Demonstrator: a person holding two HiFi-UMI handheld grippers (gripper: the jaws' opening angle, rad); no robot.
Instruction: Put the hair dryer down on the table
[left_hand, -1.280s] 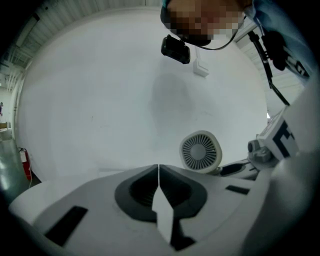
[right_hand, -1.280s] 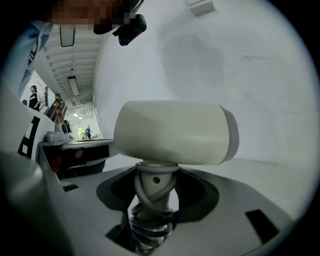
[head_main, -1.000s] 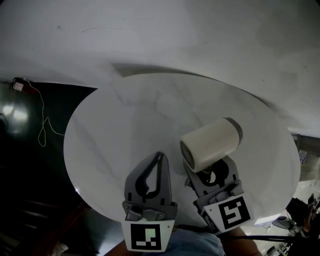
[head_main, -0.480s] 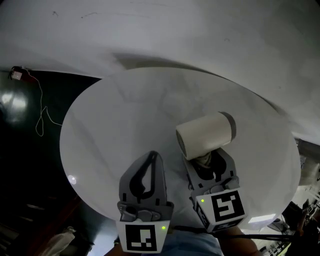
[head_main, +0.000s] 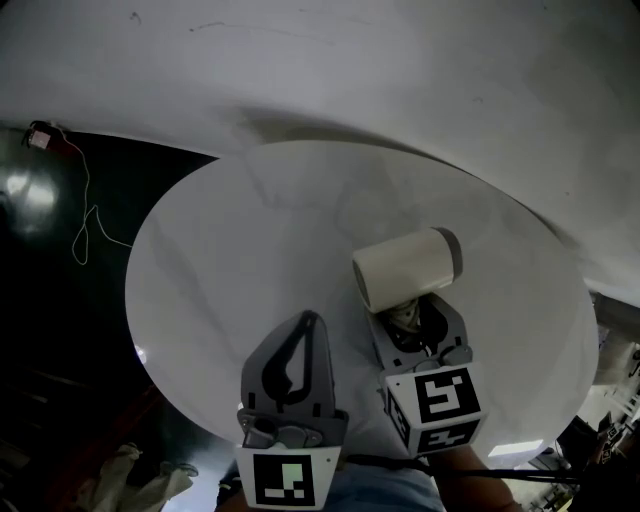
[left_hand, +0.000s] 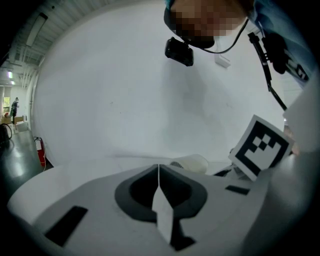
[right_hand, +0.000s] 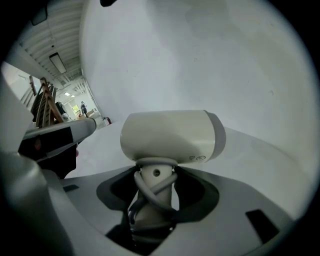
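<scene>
The right gripper clamps the hair dryer by its cord-wrapped handle over the round table — apparently not yet set down or released; the left gripper is closed, empty.

A plain white wall rises behind a round white table, with dark glossy floor and a thin cord at left.
</scene>
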